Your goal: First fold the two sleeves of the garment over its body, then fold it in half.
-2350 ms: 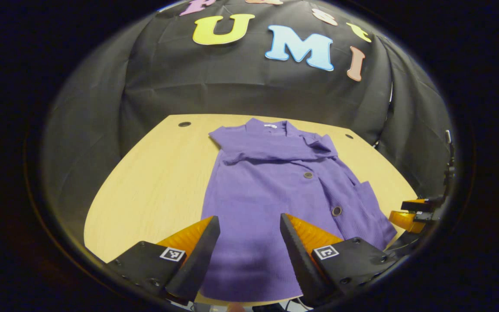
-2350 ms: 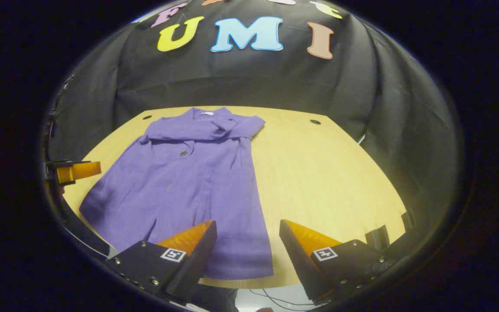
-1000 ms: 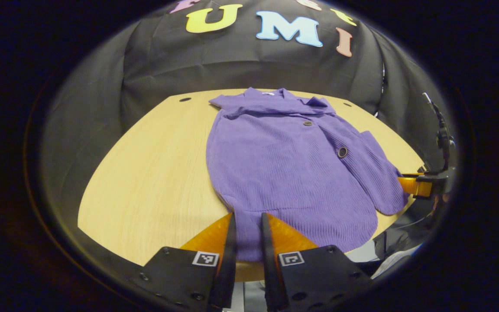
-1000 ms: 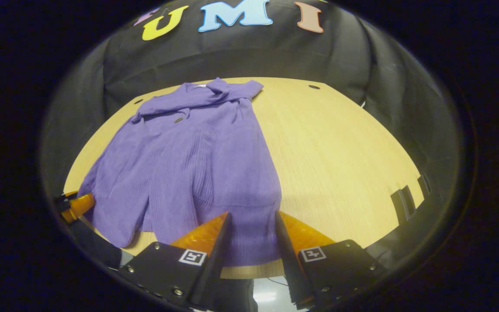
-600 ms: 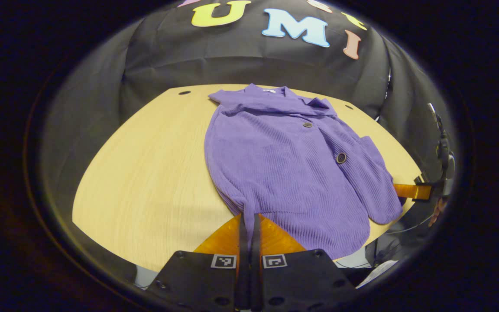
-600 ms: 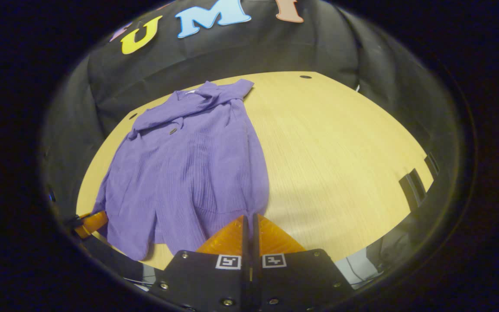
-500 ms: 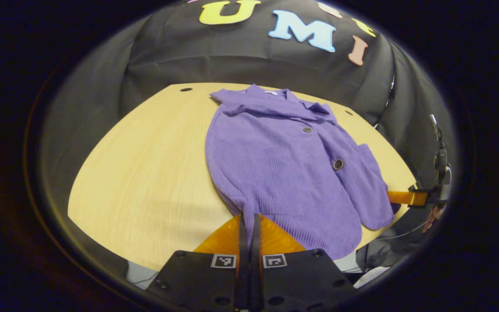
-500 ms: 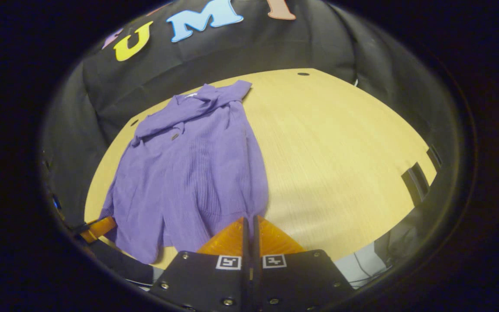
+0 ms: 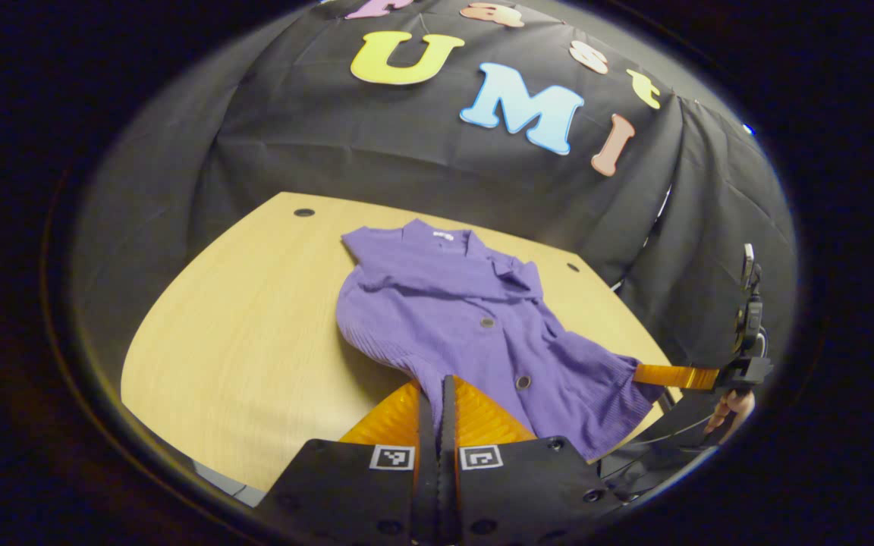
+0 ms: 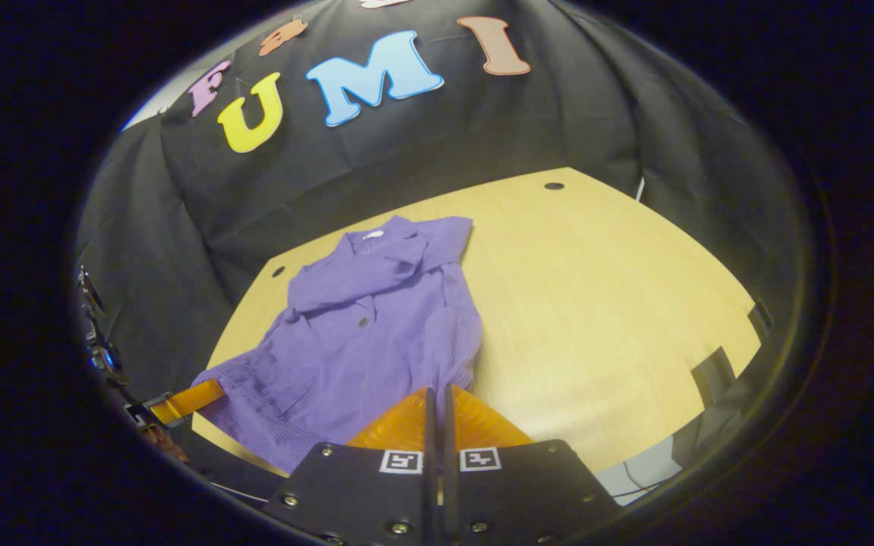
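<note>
Jaws of left gripper (image 9: 439,394) & right gripper (image 10: 439,402) both pinch the purple garment's (image 9: 452,318) hem, lifted w/ collar end on the desk (image 9: 255,318); knit looks soft, light, floppy, so corners are the hold; left gripper view shows a hand (image 9: 729,409), right gripper view bare desk at right.

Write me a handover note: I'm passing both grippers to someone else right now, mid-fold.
Left gripper: shut on the shirt's hem corner.
Right gripper: shut on the other hem corner.
Shirt: purple, collar at the far end of the table, both sleeves folded across the chest; hem raised off the table.
Done: sleeves folded; hem gripped.
Left: carry the hem forward to the collar, lay it down, release both grippers.
</note>
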